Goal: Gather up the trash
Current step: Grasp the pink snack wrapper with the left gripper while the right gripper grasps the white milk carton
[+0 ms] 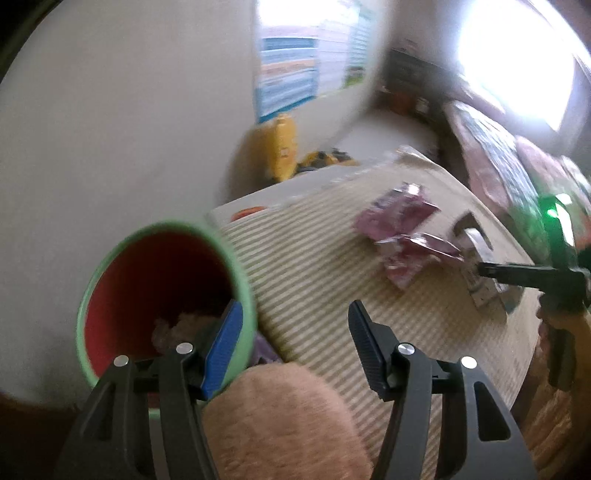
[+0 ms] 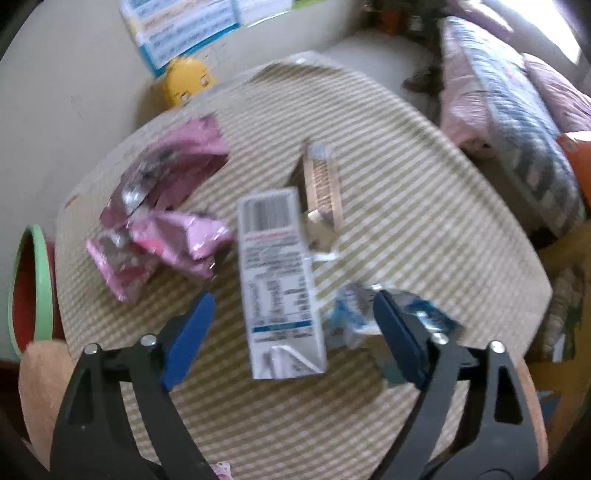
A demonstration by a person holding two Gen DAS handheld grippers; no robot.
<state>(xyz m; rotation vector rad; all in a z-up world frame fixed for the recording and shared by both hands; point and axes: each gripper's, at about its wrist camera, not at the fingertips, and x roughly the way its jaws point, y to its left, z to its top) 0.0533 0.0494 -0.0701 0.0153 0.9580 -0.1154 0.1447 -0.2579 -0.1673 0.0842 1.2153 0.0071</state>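
A round striped mat (image 2: 406, 184) carries the trash. On it a white carton (image 2: 277, 280) lies flat between the fingers of my right gripper (image 2: 295, 332), which is open; neither pad touches it. Behind the right finger sits a crumpled blue-and-white wrapper (image 2: 351, 317). Pink wrappers (image 2: 166, 240) lie to the left and a brownish carton (image 2: 321, 184) further back. A red bin with a green rim (image 1: 159, 291) stands left of the mat. My left gripper (image 1: 295, 343) is open, its left finger over the bin's rim, with crumpled paper inside. The pink wrappers (image 1: 399, 229) and the right gripper (image 1: 517, 273) also show there.
A yellow toy (image 2: 188, 81) and a poster (image 2: 184, 29) are at the wall behind the mat. Patterned bedding (image 2: 517, 147) runs along the right. A tan fluffy thing (image 1: 284, 417) lies at the mat's near edge beside the bin.
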